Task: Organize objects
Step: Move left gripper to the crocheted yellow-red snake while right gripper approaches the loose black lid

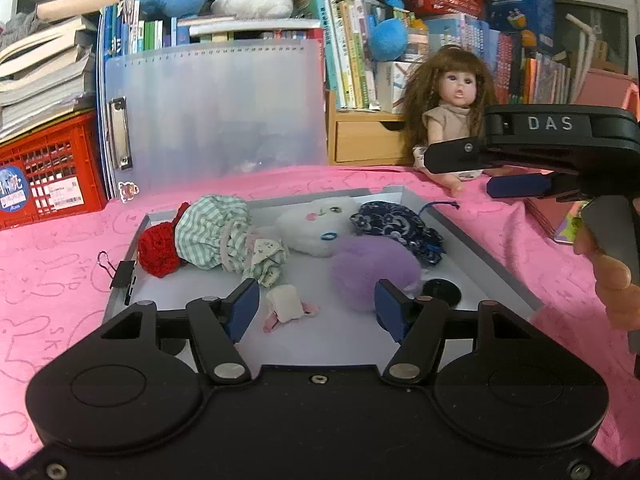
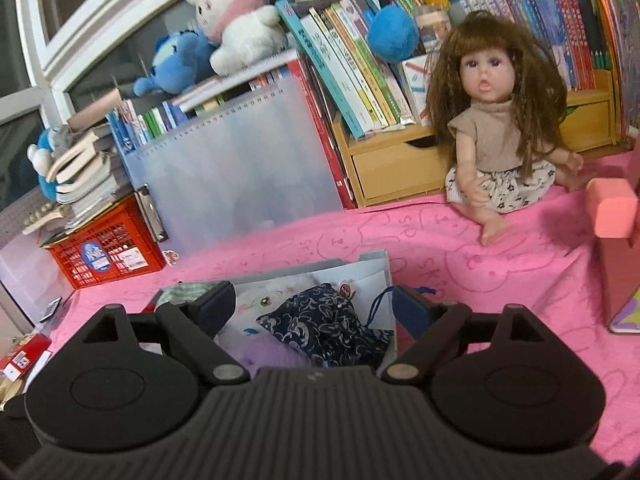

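A grey tray on the pink cloth holds a rag doll with red yarn hair and a green checked dress, a white plush, a purple pompom, a dark blue floral pouch and a small white sock piece. My left gripper is open and empty over the tray's near edge. My right gripper is open and empty above the pouch; it also shows at the right of the left wrist view. A long-haired doll sits on the cloth behind.
A black binder clip is on the tray's left rim. A translucent clipboard, a red crate, book stacks, a wooden drawer shelf and plush toys line the back. A pink box stands at the right.
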